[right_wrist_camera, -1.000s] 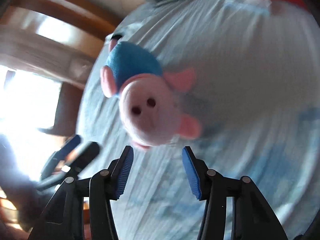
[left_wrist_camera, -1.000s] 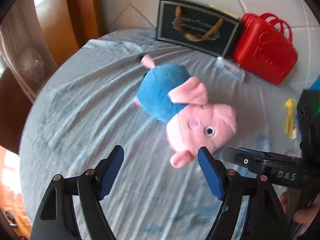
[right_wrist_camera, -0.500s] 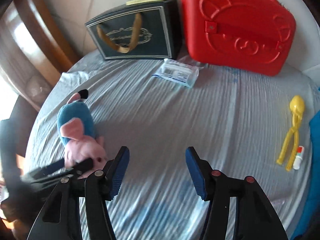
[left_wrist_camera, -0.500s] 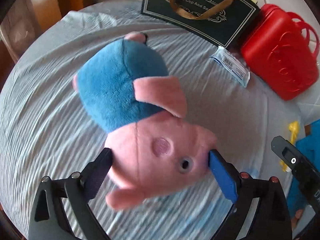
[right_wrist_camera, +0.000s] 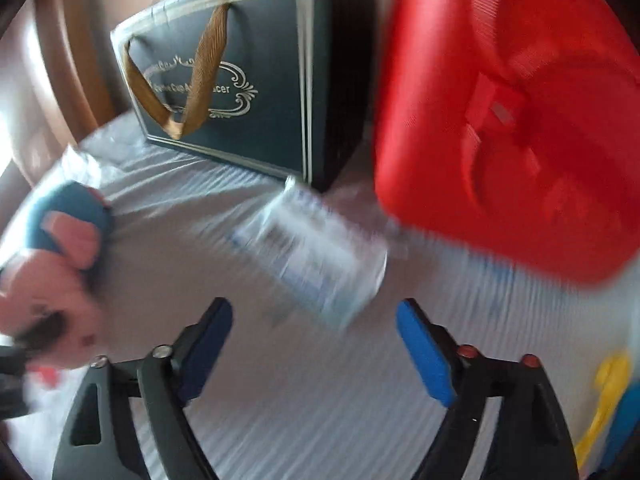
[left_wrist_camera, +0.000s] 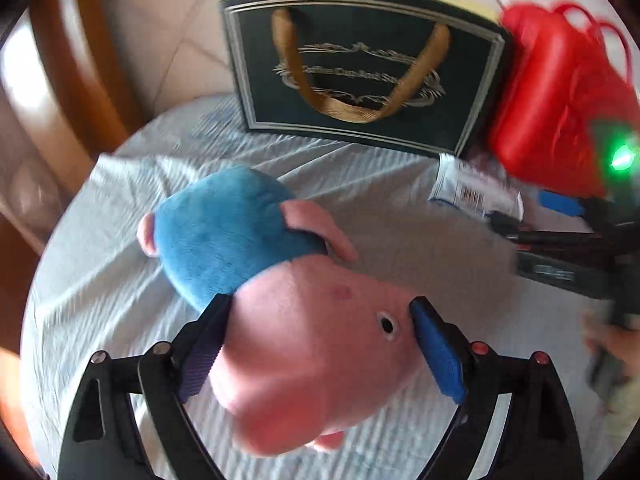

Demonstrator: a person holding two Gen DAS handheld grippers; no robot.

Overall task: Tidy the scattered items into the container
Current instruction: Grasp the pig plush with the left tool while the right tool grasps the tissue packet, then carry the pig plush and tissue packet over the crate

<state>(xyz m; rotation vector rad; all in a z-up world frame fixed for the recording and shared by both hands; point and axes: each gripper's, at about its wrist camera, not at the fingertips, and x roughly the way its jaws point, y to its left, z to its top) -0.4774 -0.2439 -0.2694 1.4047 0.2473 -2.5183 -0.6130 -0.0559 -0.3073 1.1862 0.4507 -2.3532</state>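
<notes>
A plush pig (left_wrist_camera: 224, 232) with a blue body and a pink head lies on the grey-clothed round table (left_wrist_camera: 100, 280). My left gripper (left_wrist_camera: 320, 340) has its jaws closing on the pink head, a blue pad touching each side. My right gripper (right_wrist_camera: 316, 344) hangs over the cloth with its jaws opening and nothing between them. Just ahead of it lies a clear plastic packet (right_wrist_camera: 316, 248) with a barcode. The pig (right_wrist_camera: 60, 260) shows at the left edge of the right wrist view. The right wrist view is blurred.
A dark gift bag (left_wrist_camera: 360, 64) with gold ribbon handles stands at the table's back, a red plastic case (right_wrist_camera: 500, 120) to its right. A yellow toy (right_wrist_camera: 608, 392) lies at the right edge. The right gripper's body (left_wrist_camera: 560, 240) reaches in near the packet (left_wrist_camera: 476, 192).
My left gripper came down around the pig's head and its pads now touch it. My right gripper swung away from the pig to the packet and red case, and its jaws spread wider.
</notes>
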